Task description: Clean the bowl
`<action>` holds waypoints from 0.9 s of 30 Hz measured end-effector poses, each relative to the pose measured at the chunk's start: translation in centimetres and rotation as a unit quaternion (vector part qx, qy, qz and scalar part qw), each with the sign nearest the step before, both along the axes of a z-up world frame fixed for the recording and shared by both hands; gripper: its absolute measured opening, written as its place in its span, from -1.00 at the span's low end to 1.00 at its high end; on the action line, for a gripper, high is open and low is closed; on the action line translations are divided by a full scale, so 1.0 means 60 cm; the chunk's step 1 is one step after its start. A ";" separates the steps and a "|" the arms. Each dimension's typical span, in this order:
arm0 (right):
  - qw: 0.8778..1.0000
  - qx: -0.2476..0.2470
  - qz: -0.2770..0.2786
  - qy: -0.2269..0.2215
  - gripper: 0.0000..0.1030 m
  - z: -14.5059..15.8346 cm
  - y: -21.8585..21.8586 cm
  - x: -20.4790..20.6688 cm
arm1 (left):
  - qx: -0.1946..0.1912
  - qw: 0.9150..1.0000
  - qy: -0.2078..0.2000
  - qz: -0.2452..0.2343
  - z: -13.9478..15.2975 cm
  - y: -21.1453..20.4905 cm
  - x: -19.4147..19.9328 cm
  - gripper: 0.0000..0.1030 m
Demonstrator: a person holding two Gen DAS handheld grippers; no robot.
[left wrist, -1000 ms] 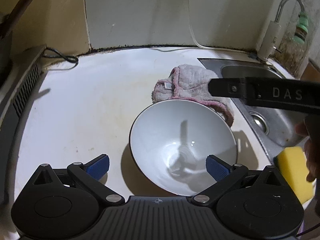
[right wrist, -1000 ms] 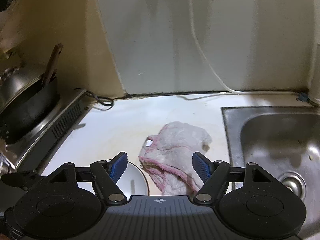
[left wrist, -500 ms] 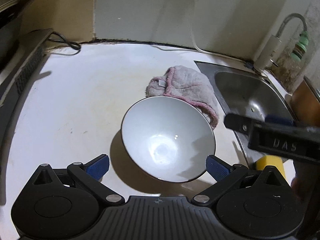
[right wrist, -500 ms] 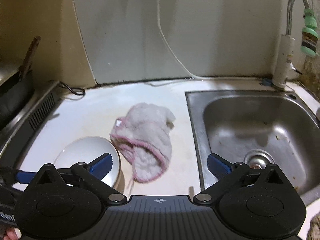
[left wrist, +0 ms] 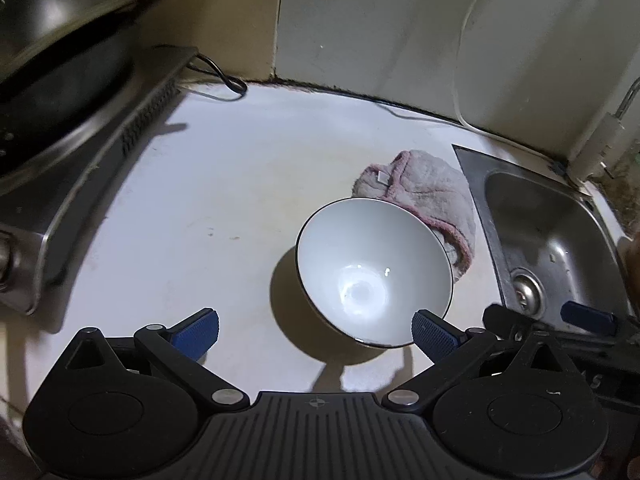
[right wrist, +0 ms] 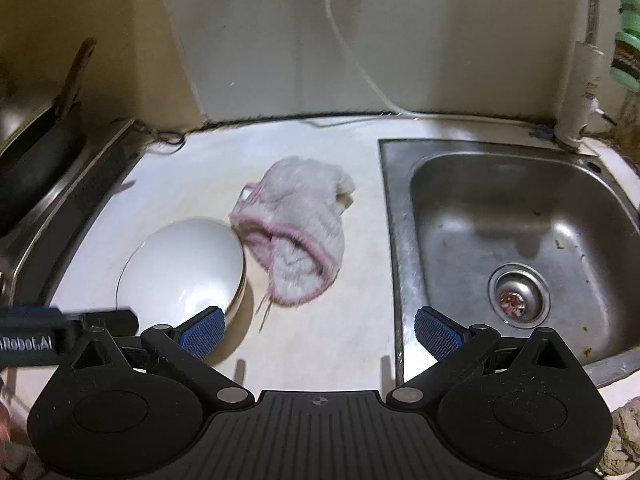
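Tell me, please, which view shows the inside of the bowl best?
The left wrist view: the bowl sits near centre, its whole rim and glossy bottom visible. In the right wrist view it lies at lower left, seen obliquely and partly hidden behind the right gripper.

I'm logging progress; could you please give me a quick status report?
Left gripper open, empty. Right gripper open, empty. Bowl on counter, cloth beside it. Nothing blocking.

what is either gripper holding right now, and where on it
Nothing. The left gripper and right gripper both stand open and empty; the bowl and cloth lie untouched on the counter.
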State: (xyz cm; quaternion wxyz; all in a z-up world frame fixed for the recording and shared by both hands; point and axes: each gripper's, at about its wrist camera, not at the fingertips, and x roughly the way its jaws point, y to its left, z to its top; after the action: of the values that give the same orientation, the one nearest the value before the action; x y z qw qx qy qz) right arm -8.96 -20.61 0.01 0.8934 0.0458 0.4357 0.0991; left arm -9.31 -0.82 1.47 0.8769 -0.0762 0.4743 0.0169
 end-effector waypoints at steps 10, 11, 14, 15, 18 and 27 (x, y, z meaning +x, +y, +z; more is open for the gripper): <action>1.000 -0.004 -0.019 0.012 0.98 0.008 -0.003 -0.040 | 0.038 0.999 0.002 -0.007 0.013 -0.010 -0.038 0.99; 1.000 -0.006 -0.024 0.010 0.98 0.010 -0.001 -0.044 | 0.041 0.999 -0.003 -0.013 0.016 -0.010 -0.042 0.99; 0.999 -0.016 -0.045 0.007 0.98 0.018 0.012 -0.063 | 0.062 0.997 -0.008 -0.036 0.024 -0.007 -0.051 0.99; 0.998 -0.019 -0.052 0.009 0.98 0.019 0.017 -0.068 | 0.067 0.997 -0.007 -0.044 0.025 -0.006 -0.053 0.99; 0.997 -0.024 -0.076 0.016 0.98 0.021 0.035 -0.088 | 0.071 0.995 -0.011 -0.066 0.029 0.001 -0.063 0.99; 0.989 -0.060 -0.131 0.030 0.98 0.023 0.069 -0.141 | 0.075 0.989 -0.031 -0.123 0.037 0.007 -0.096 0.99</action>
State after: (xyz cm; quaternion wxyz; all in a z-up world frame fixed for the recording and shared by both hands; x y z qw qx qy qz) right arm -17.43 -16.46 1.40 0.8864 0.0515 0.4577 -0.0471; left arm -15.05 -0.42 3.67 0.8900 0.0486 0.4496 -0.0578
